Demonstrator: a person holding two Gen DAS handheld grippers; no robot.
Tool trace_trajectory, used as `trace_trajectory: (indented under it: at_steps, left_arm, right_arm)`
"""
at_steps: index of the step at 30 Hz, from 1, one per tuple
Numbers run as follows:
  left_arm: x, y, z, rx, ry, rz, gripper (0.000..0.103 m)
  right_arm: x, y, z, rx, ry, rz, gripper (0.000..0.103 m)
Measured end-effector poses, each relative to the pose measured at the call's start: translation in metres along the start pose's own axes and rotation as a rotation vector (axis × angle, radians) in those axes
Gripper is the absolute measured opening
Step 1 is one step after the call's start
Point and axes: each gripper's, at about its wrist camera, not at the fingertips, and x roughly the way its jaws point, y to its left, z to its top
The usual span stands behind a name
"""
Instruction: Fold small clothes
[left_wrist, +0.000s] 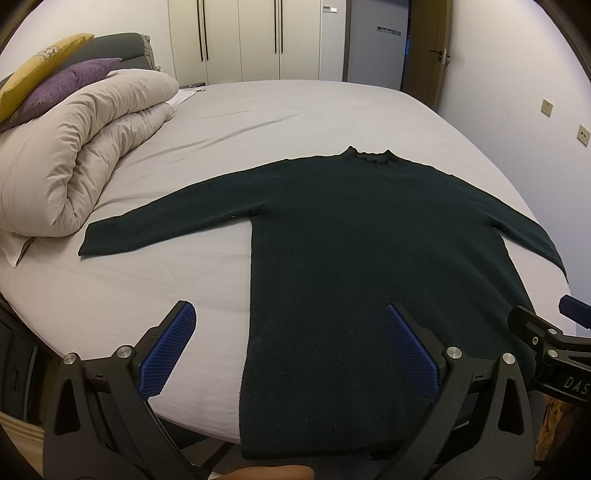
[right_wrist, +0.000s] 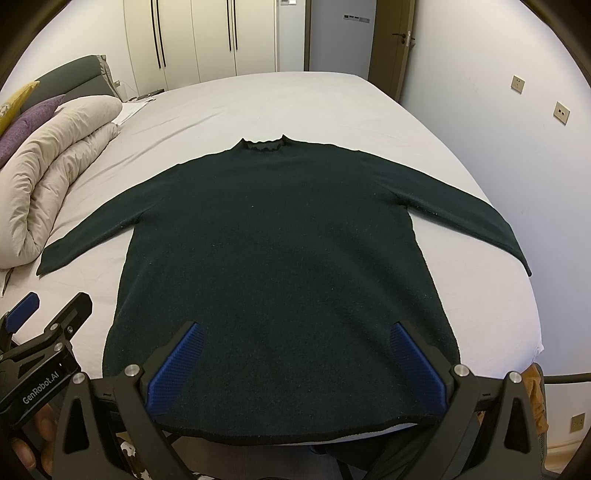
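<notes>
Light: soft, even indoor glow, slightly dim | Shadows: faint, diffuse on the bed sheet (left_wrist: 303, 110) | Glare: none | Focus: sharp mid-frame, dark sweater (right_wrist: 280, 236) loses knit detail | Edges: strong fisheye curvature, black vignette corners

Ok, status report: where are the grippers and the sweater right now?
Left hand-held gripper open, empty, over the hem. Right hand-held gripper open, empty, alongside. Sweater flat on bed, sleeves spread, unfolded. Duvet off to one side, nothing blocking.
</notes>
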Motion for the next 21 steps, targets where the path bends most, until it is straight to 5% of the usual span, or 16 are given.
trace_trajectory:
  at_steps: [21]
  left_arm:
    - [0.0005,-0.0018,0.0004,0.000,0.002,0.002,0.103]
  right_arm:
    - [0.0005,-0.0003,-0.0001,0.000,0.002,0.000,0.103]
